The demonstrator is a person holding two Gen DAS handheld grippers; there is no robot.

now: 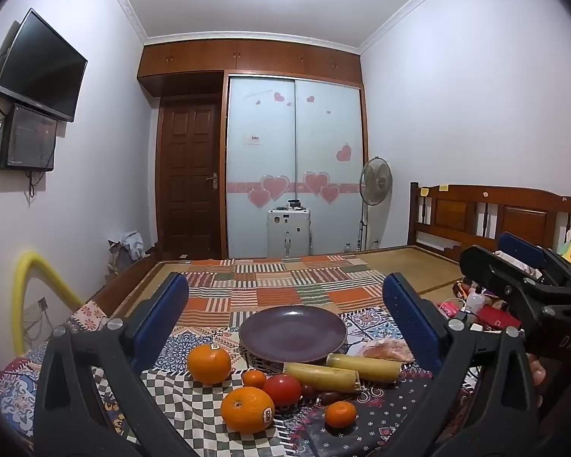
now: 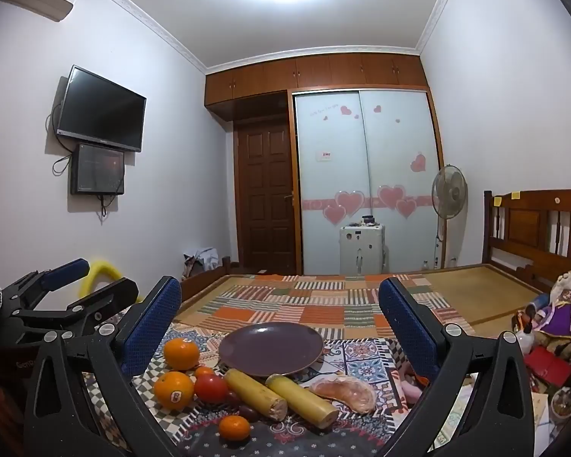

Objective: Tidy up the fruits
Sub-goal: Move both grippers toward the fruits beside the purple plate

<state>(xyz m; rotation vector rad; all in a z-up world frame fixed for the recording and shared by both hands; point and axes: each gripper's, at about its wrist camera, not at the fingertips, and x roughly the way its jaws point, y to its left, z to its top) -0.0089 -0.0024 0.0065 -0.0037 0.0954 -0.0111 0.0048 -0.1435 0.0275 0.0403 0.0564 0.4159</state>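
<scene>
An empty purple plate (image 1: 293, 333) (image 2: 271, 348) sits on the patchwork cloth. In front of it lie two large oranges (image 1: 208, 363) (image 2: 174, 389), a red tomato (image 1: 282, 388) (image 2: 210, 387), two small tangerines (image 1: 340, 414) (image 2: 234, 427), two banana pieces (image 1: 321, 377) (image 2: 302, 400) and a wrapped pinkish fruit segment (image 1: 386, 350) (image 2: 342, 392). My left gripper (image 1: 285, 285) is open and held level, short of the fruit, with nothing between its blue pads. My right gripper (image 2: 279, 289) is open the same way, just to the right of the left one.
The fruit lies on a bed with a patchwork cover (image 1: 278, 289). Toys and clutter (image 2: 552, 327) crowd the right side by the wooden headboard (image 1: 491, 213). A yellow tube (image 1: 30, 289) arches at the left. A fan (image 2: 449, 194) and wardrobe stand behind.
</scene>
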